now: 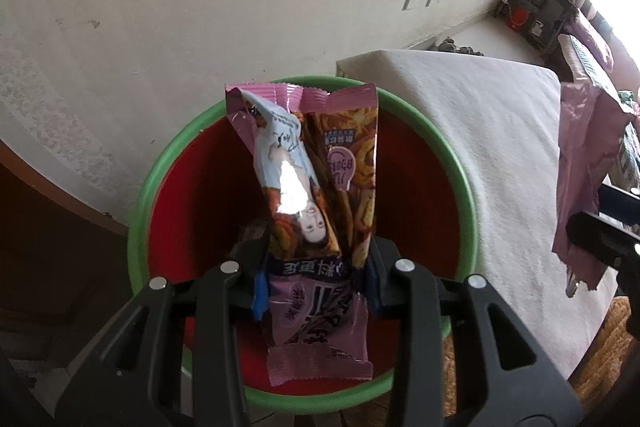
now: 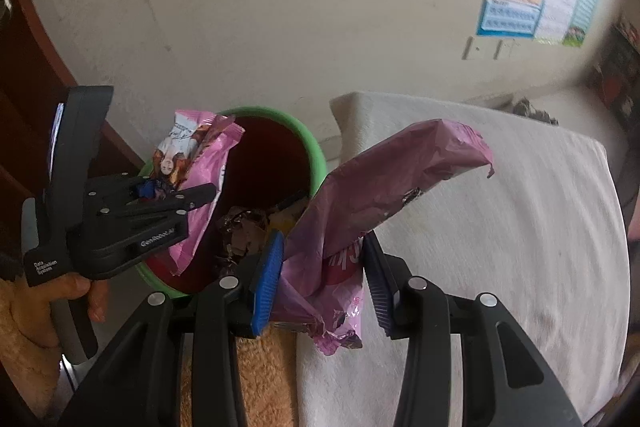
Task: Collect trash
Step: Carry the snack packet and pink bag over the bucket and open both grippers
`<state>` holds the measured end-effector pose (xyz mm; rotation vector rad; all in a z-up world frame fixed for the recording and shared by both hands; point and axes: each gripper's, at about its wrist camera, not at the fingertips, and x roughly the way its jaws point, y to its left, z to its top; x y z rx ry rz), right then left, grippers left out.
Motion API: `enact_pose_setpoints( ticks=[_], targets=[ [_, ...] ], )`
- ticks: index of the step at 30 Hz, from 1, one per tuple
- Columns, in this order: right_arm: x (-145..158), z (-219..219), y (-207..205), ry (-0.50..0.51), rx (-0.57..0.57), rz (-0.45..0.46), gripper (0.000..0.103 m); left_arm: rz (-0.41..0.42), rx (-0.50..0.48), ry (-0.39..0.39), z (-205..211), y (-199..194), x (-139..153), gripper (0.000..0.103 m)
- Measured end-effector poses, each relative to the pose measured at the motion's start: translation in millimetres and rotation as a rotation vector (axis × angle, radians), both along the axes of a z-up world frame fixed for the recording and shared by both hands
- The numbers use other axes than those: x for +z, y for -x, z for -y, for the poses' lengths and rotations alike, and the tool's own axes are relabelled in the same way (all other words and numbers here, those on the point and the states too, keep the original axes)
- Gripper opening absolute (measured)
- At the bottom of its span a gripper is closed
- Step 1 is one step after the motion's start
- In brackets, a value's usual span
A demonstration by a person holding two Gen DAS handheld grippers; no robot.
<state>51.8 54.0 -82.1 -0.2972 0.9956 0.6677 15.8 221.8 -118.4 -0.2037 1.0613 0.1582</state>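
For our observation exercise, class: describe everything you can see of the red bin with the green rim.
The trash bin is a round plastic pail, red inside with a thick green rim. It stands upright, open-topped, beside the white-covered table. Crumpled foil and paper scraps lie at its bottom. The left gripper holds a pink snack wrapper over its mouth; the right gripper holds a second pink wrapper near its rim. Whether either wrapper touches the bin is unclear.
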Motion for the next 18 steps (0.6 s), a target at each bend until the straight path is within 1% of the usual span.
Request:
enact_pose_setpoints(
  ticks=[3, 8, 15, 18],
  targets=[
    [-0.9, -17.3, 4.6, 0.016, 0.058, 0.019, 0.041, -0.008, 0.009, -0.007, -7.6, -1.9, -2.7, 0.035],
    [-3.2, -33.0, 11.8, 0.038, 0.127, 0.049, 0.041, -0.023, 0.025, -0.009, -16.4, -4.8, -7.7, 0.035],
    [-11.7, -38.2, 6.7, 0.059, 0.152, 0.043, 0.041, -0.037, 0.045, -0.003, -23.0, -5.7, -14.6, 0.035],
    [-13.8, -42.0, 5.7, 0.076, 0.161, 0.05, 0.041, -0.042, 0.056, -0.006, -24.5, -8.3, -16.7, 0.037]
  ],
)
